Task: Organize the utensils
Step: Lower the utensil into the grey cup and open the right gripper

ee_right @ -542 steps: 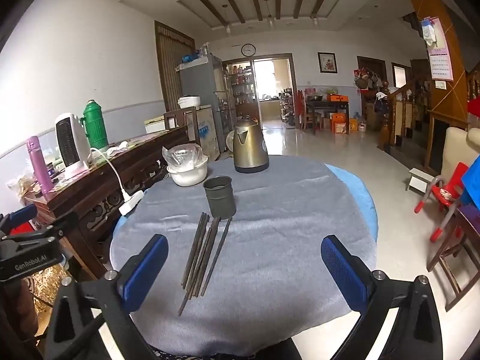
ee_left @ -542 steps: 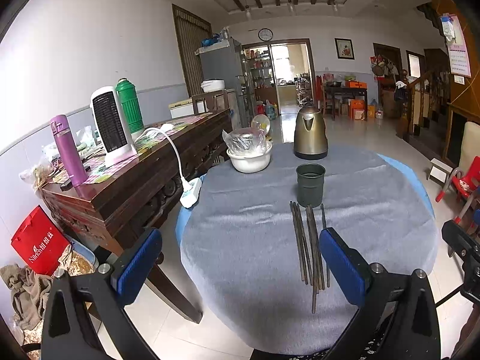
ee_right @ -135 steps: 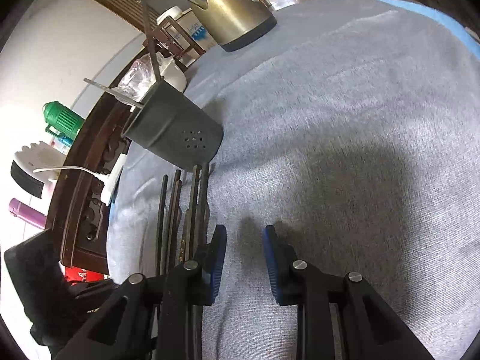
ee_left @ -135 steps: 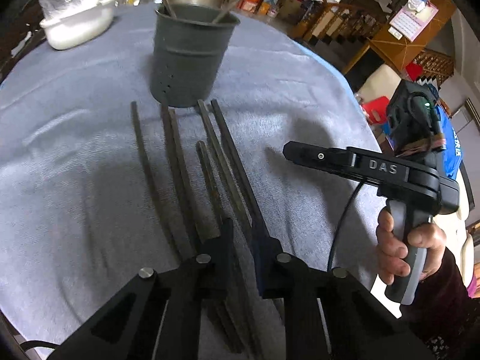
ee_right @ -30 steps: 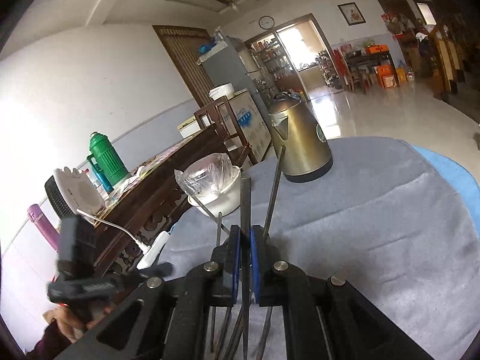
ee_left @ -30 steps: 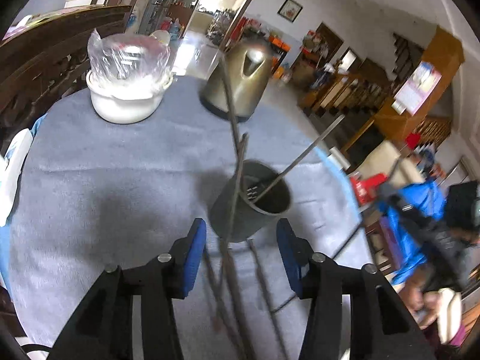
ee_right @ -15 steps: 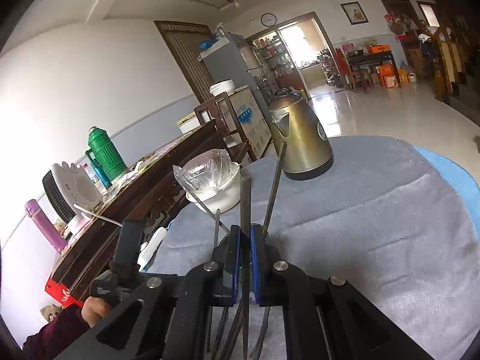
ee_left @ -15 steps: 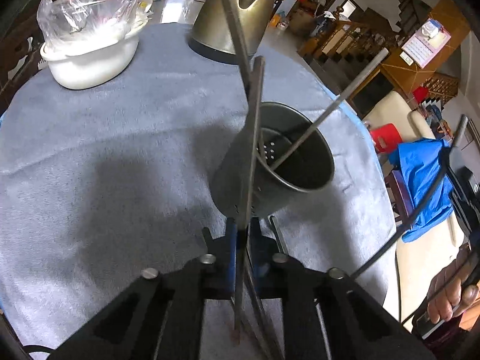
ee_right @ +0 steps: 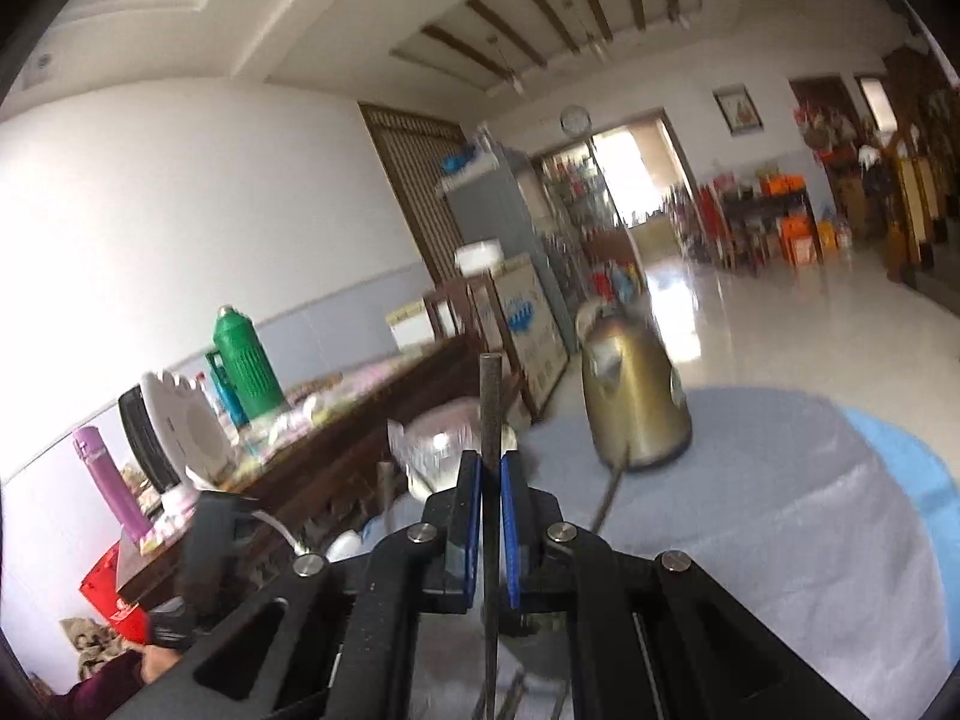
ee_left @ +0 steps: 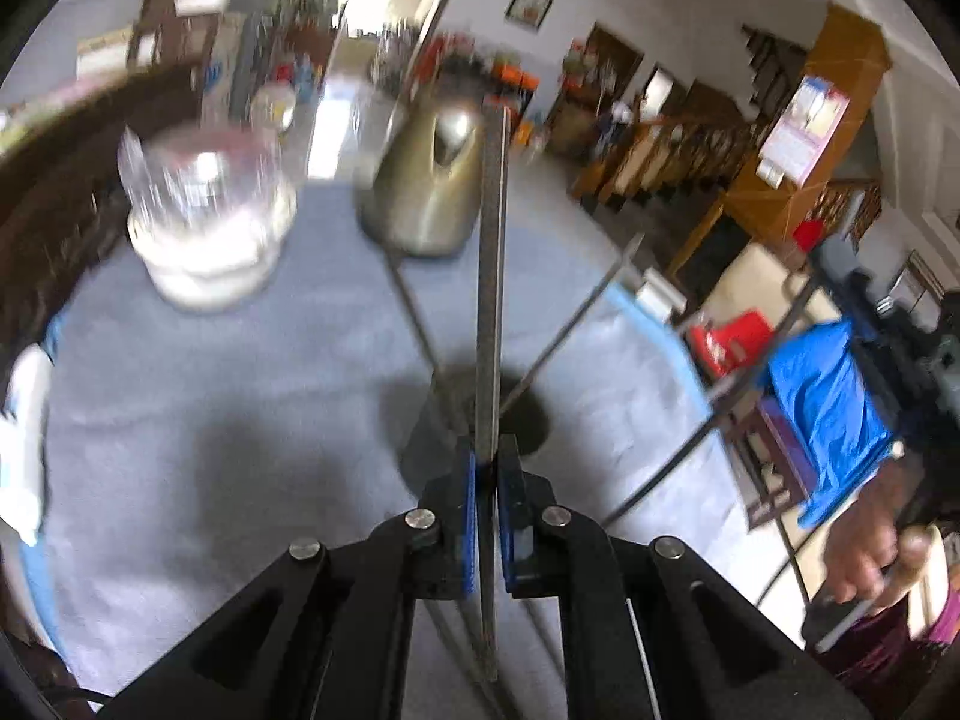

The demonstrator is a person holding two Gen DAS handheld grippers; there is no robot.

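In the left wrist view my left gripper is shut on a dark chopstick that points up past the kettle. Just behind its fingers stands the dark grey utensil cup; two chopsticks lean out of it. Far right, a hand holds my right gripper, and a long chopstick slants down from it. In the right wrist view my right gripper is shut on an upright chopstick. The cup is hidden behind its fingers there. More chopsticks lie on the grey cloth below.
A brass kettle and a white bowl covered in plastic stand at the far side of the round table. A wooden sideboard with a green flask, a heater and a purple bottle runs along the left. Chairs and stairs lie to the right.
The left gripper closed on a chopstick lying by the cup and lifted it off the cloth. Both grippers have risen, the right one keeping hold of its chopstick.
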